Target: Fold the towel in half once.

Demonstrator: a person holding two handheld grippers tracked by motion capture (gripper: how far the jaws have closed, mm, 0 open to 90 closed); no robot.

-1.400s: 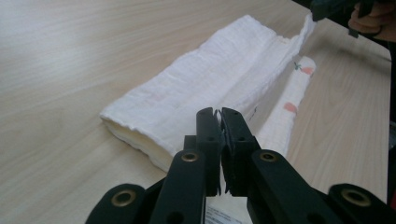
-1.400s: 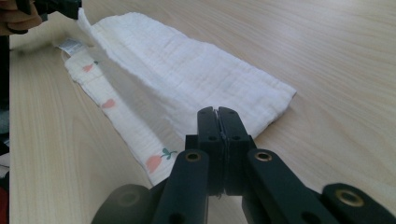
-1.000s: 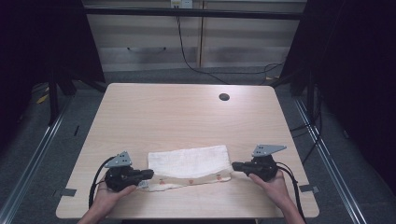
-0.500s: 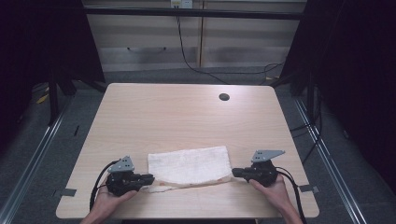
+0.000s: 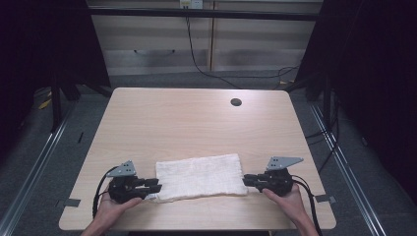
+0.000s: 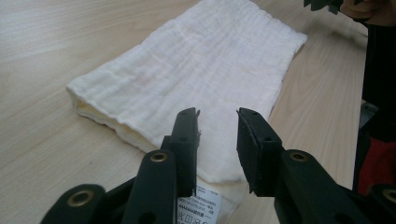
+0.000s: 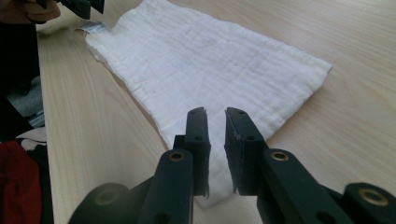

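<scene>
Folded white towel (image 5: 201, 176) flat on worktop (image 5: 196, 118) — left gripper (image 5: 153, 186) and right gripper (image 5: 250, 180) at its ends, both just opening, released, cloth lying loose between the jaws.

Both hands came in from the near edge of the high view, each one wrapped around the body of a gripper. The left gripper (image 5: 156, 185) lay low and level, with its jaws pointing inward toward the other hand. Its jaws had just been opening, and in its own view the left gripper (image 6: 217, 122) showed a clear gap between the pads. The right gripper (image 5: 246, 180) mirrored this pose and pointed inward too. Its jaws had also just been opening; the right gripper (image 7: 215, 119) showed only a narrow gap.
</scene>
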